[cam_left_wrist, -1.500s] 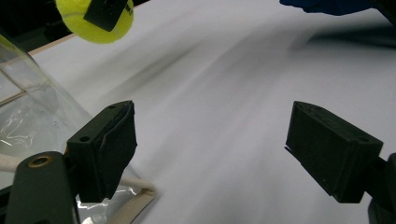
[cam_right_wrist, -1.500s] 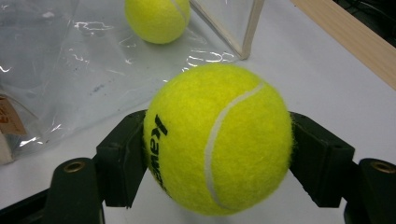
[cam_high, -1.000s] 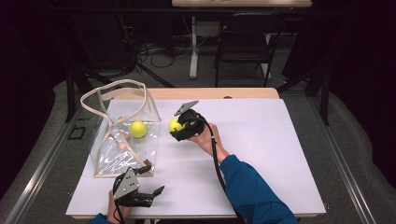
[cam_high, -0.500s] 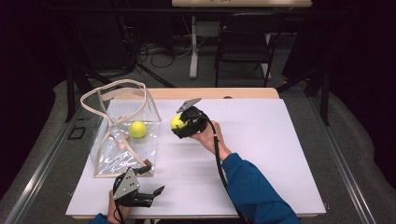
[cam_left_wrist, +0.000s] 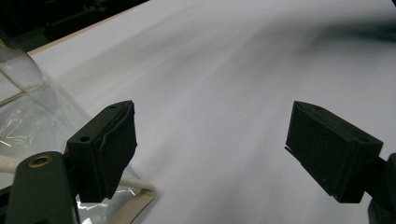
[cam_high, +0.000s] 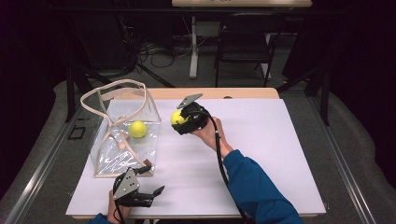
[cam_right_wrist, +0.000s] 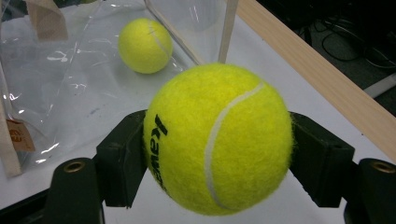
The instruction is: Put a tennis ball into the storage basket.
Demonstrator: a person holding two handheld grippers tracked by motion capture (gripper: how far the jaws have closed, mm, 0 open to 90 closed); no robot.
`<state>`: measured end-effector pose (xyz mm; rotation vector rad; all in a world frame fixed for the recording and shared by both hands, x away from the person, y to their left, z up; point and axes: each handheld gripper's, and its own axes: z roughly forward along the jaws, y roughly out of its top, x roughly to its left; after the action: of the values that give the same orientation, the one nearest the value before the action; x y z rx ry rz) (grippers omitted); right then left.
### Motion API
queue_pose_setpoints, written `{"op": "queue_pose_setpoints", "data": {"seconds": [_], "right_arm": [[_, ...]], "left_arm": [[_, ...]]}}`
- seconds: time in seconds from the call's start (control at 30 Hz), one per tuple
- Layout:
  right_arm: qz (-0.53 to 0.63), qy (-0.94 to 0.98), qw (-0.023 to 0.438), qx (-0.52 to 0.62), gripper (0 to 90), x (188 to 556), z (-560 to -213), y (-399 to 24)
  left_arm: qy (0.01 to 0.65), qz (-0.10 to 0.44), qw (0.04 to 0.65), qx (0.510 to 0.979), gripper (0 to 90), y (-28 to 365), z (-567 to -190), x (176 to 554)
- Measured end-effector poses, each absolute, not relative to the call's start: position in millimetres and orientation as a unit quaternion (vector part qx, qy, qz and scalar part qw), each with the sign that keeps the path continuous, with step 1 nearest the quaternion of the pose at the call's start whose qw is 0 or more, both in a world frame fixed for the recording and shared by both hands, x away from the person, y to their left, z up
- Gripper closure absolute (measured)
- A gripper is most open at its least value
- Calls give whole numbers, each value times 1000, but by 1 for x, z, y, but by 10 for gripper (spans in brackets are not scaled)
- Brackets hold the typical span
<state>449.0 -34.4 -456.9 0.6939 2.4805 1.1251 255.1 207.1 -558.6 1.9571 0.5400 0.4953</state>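
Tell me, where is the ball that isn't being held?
In the high view, the loose ball lies inside the clear bag at the table's left, left of the held ball.

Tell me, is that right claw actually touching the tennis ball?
Touching. In the right gripper view both jaws of the right gripper press against the tennis ball's sides.

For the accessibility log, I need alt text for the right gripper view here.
A yellow tennis ball is clamped between the two black jaws of the right tongs, just above the white table. Behind it, a second tennis ball lies inside a clear plastic bag with beige trim.
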Motion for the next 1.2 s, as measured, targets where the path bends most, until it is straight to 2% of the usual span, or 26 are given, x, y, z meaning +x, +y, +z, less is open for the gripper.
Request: {"op": "queue_pose_setpoints", "data": {"seconds": [1.2], "right_arm": [[414, 863, 182, 224, 267, 448, -424, -33]], "left_arm": [[224, 207, 503, 809, 161, 207, -559, 255]]}}
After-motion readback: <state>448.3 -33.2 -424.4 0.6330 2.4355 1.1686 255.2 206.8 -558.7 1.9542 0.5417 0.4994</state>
